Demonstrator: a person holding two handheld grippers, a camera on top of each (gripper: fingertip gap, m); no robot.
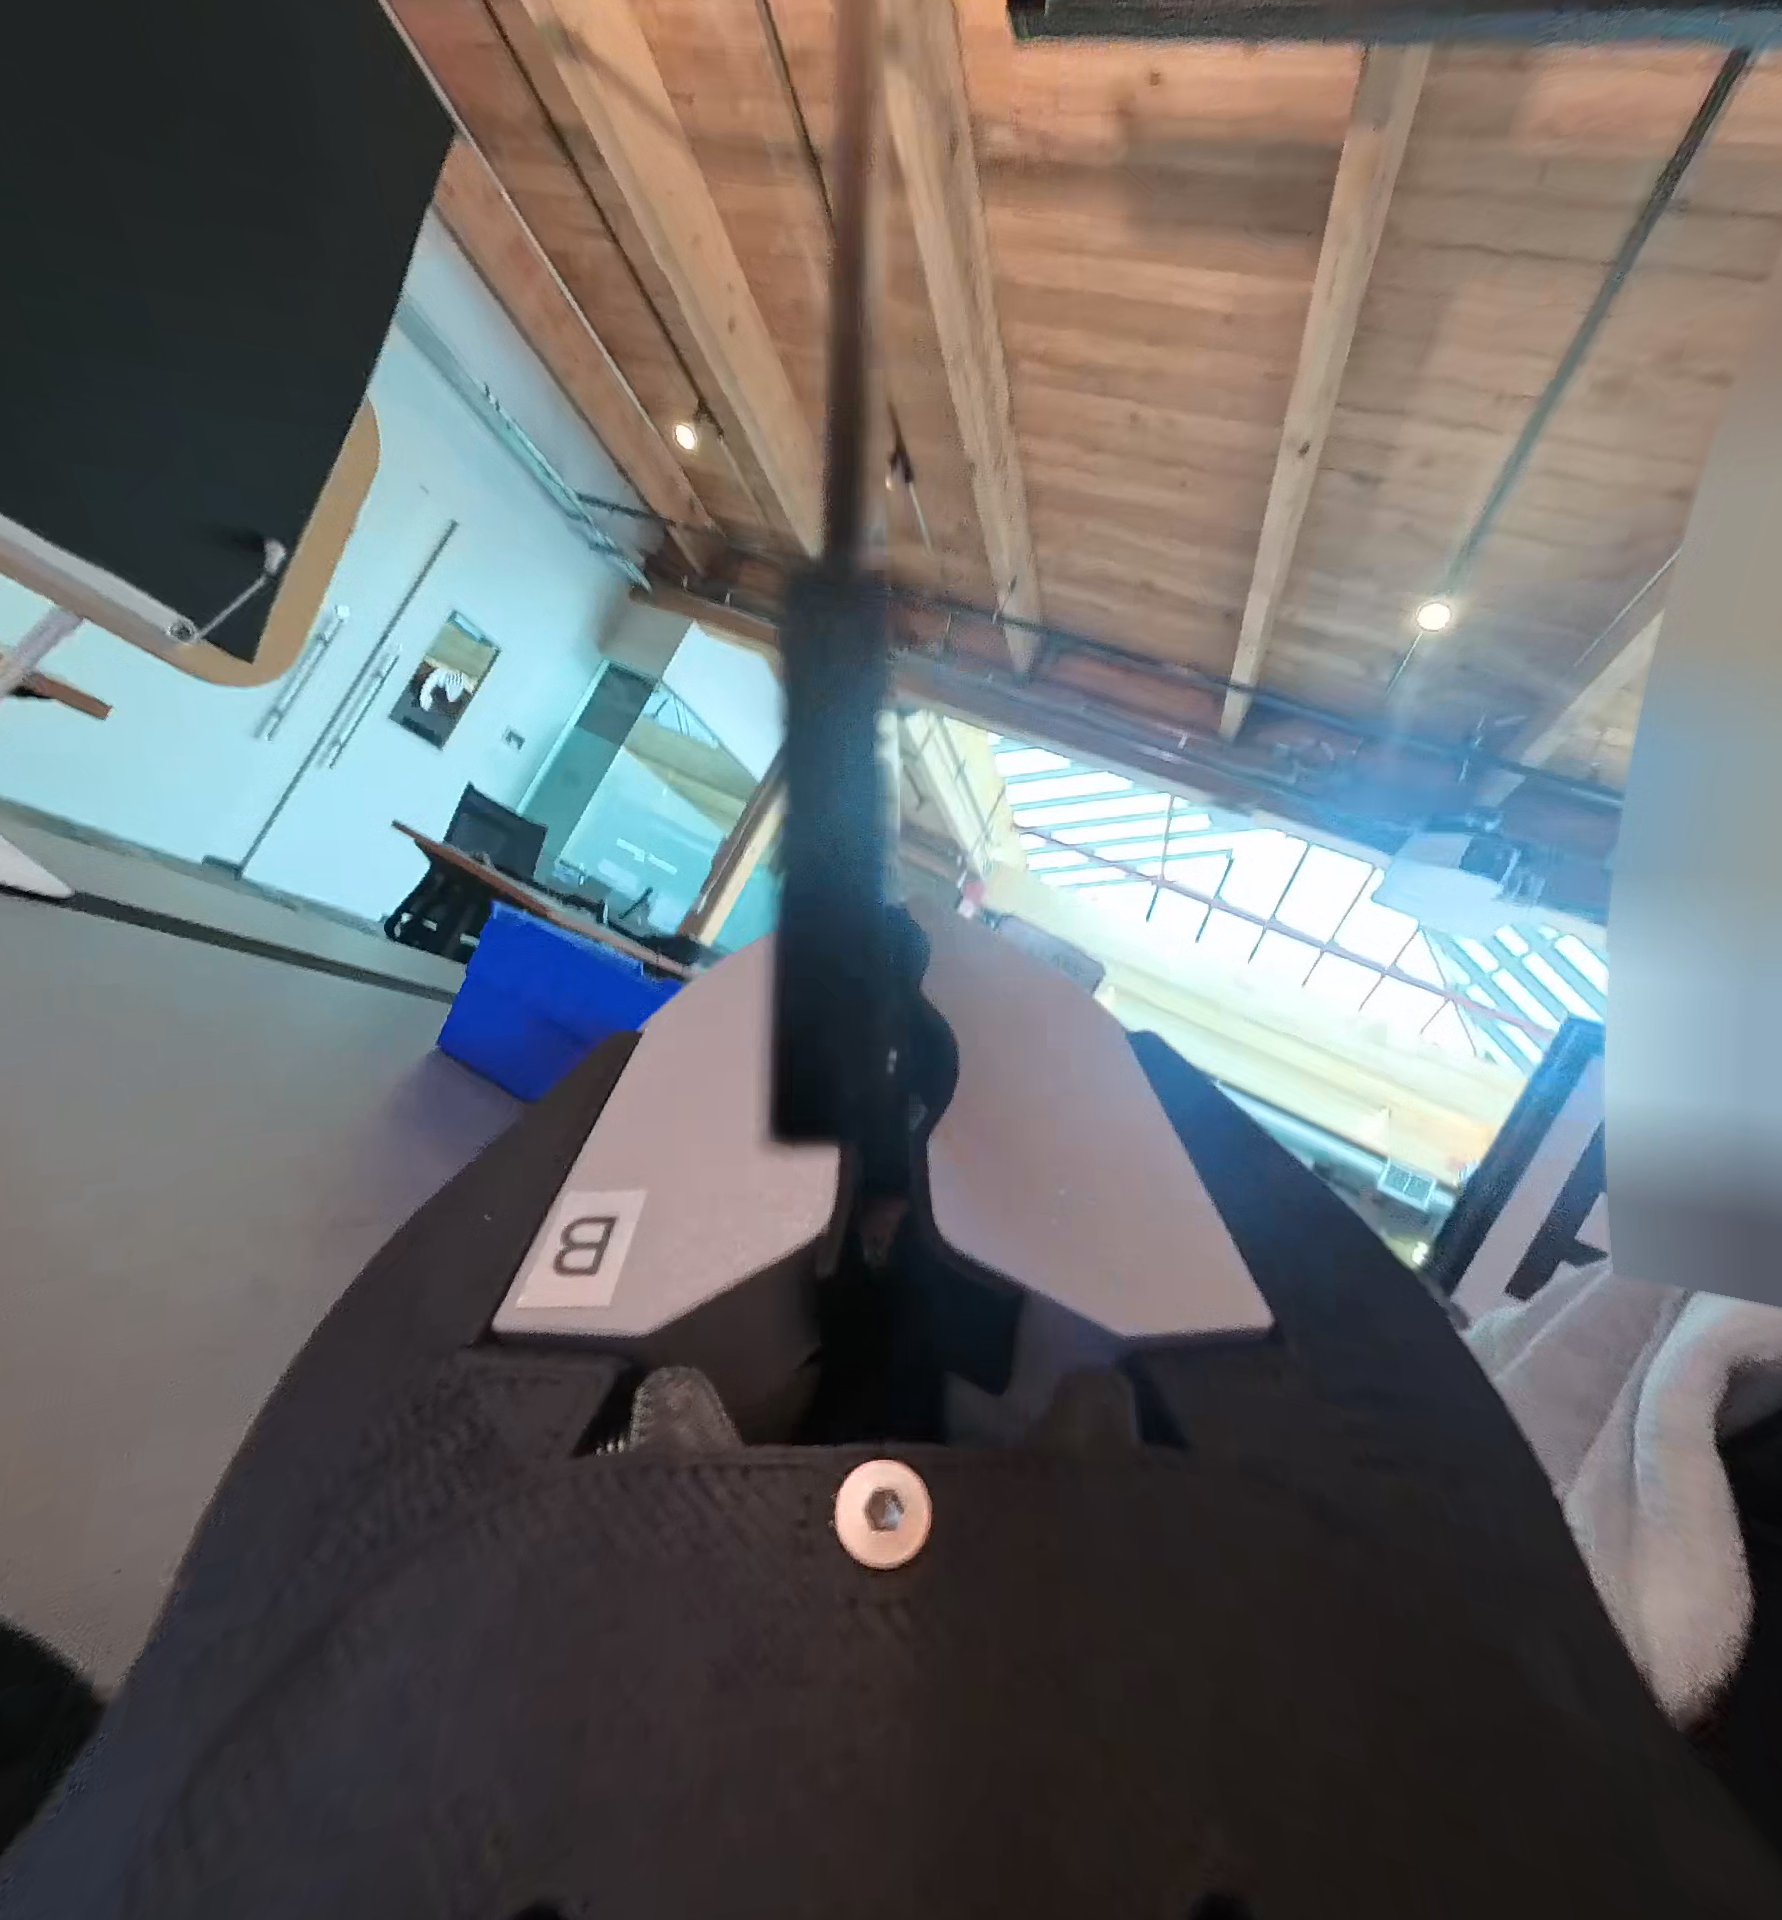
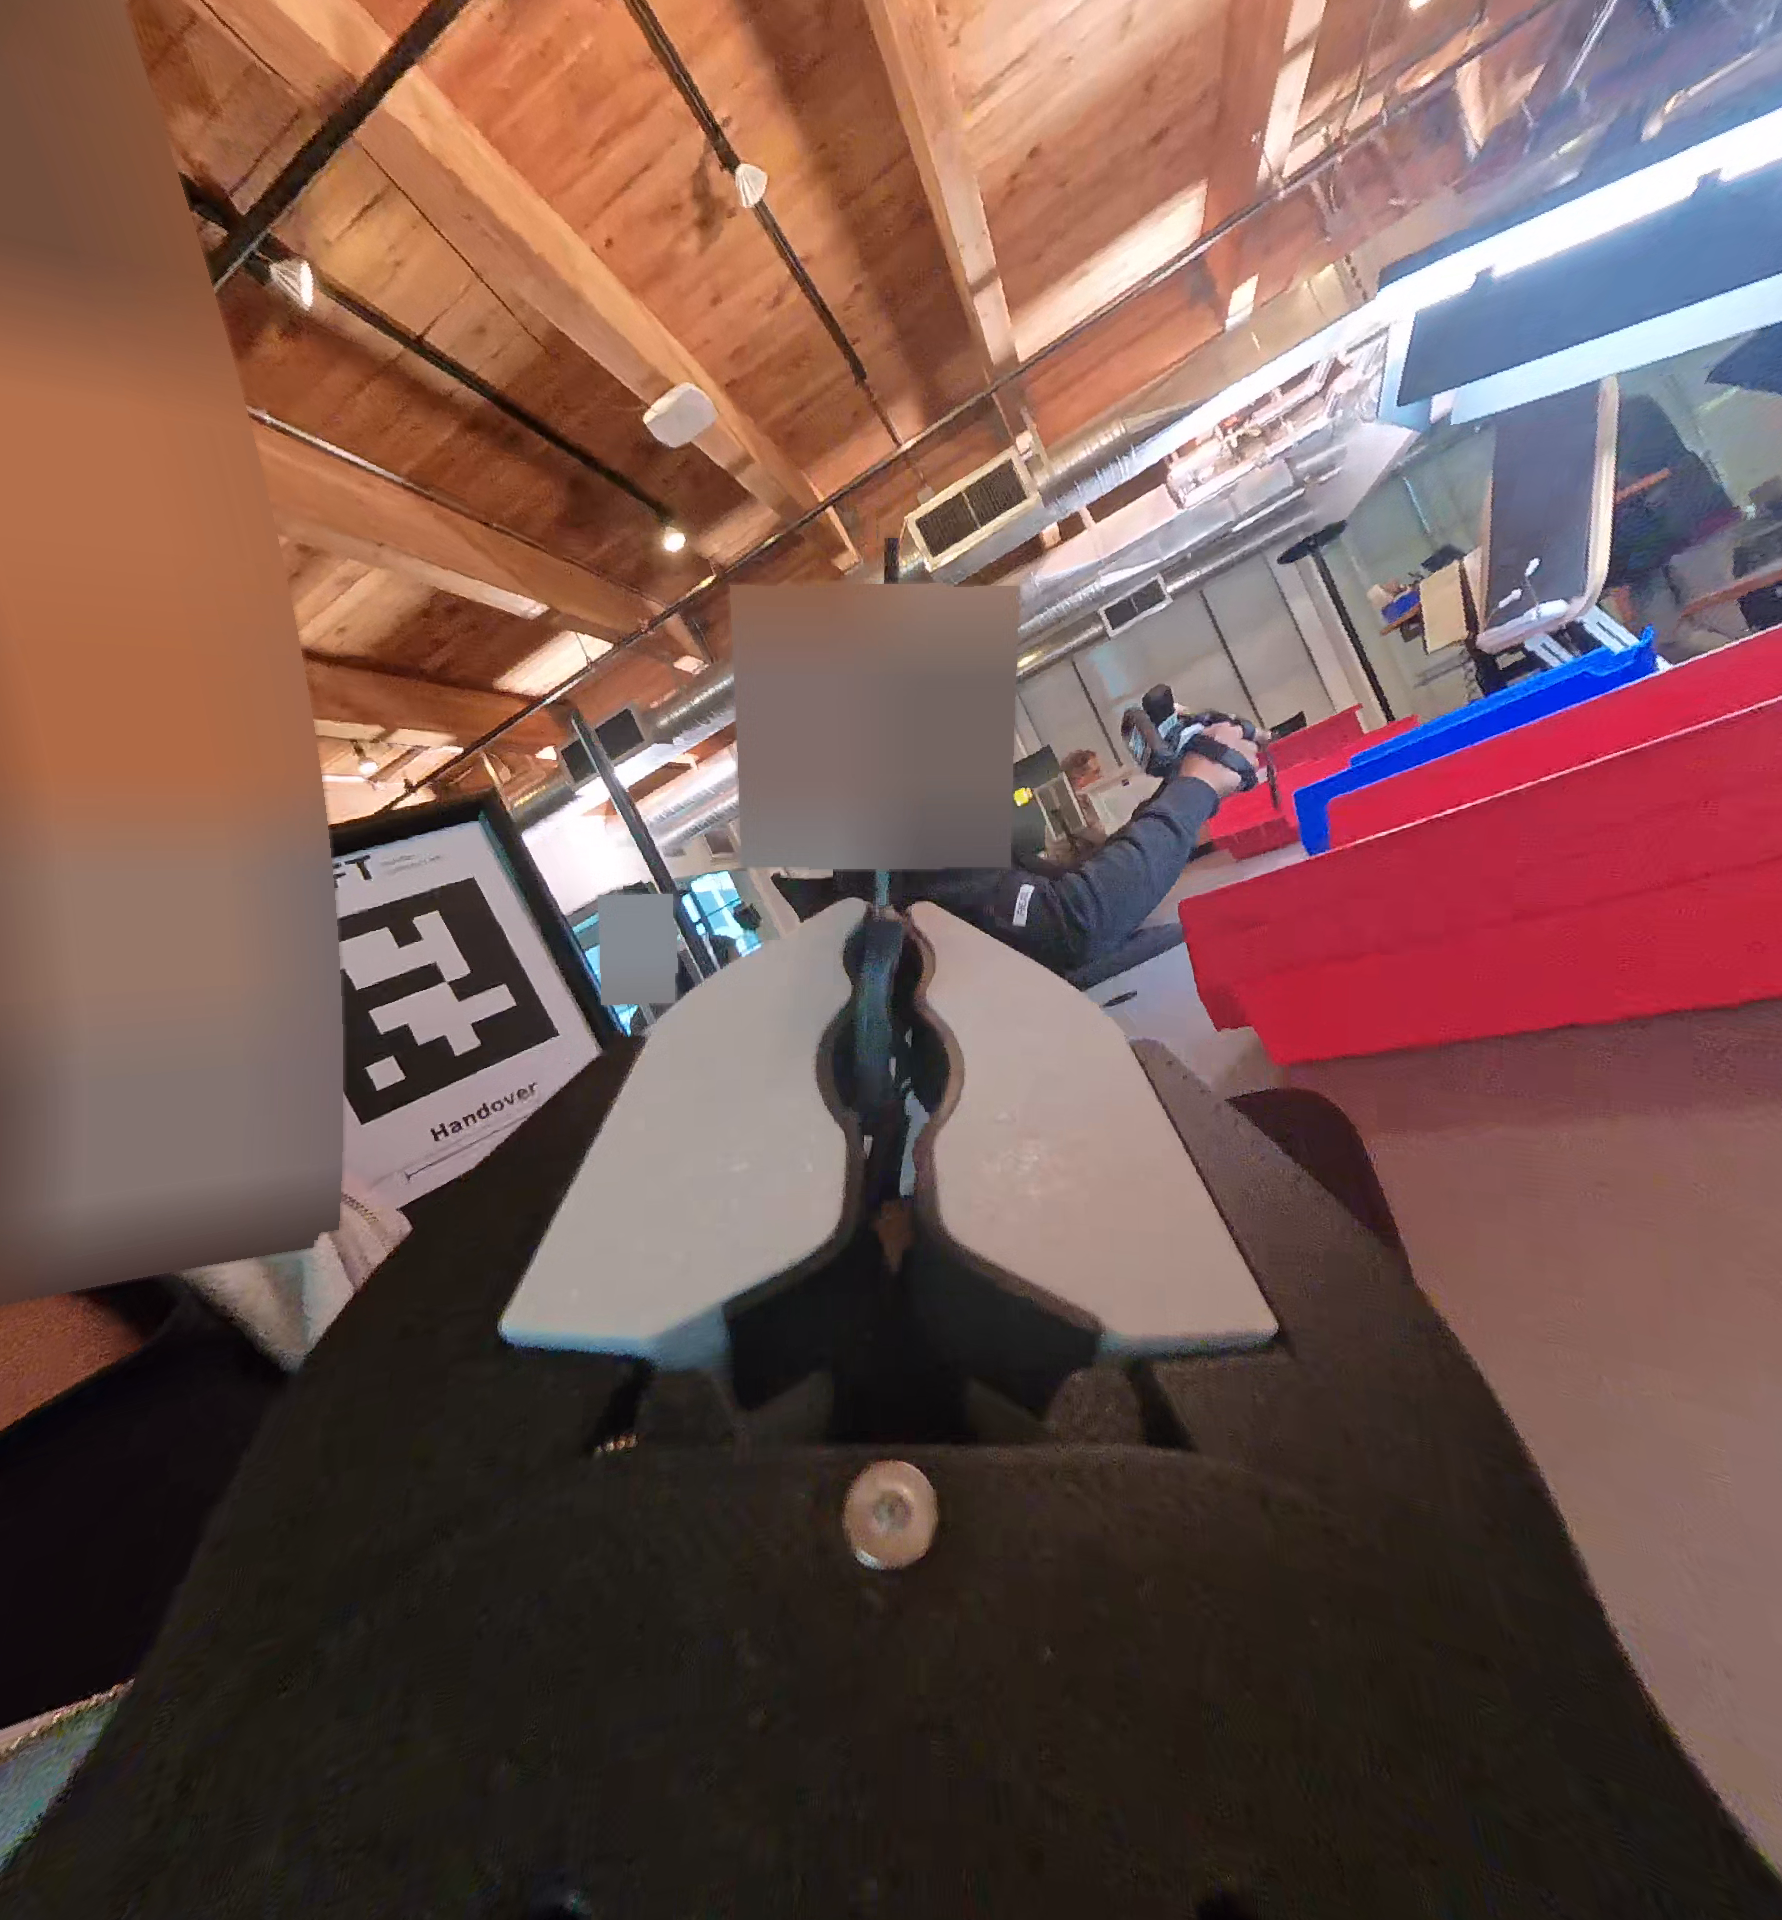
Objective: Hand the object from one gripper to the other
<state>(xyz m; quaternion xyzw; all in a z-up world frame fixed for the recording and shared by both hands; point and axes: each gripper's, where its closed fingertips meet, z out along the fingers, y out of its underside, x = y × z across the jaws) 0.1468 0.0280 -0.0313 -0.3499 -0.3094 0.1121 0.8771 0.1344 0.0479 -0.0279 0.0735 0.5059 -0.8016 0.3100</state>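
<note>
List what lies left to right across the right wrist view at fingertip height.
Framed marker sign → right gripper, fingers shut with something thin and dark between them → a person's dark sleeve → red bins.

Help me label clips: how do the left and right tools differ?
The left tool, grey-fingered on black, carries a white sticker; the right tool has bare grey fingers. A blurred long black rod crosses the left tool; none crosses the right tool. Both have fingers closed together.

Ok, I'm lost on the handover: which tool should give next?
Left, probably: the left tool is shut on the dark bar. The right tool looks shut, so it must open first.
</note>
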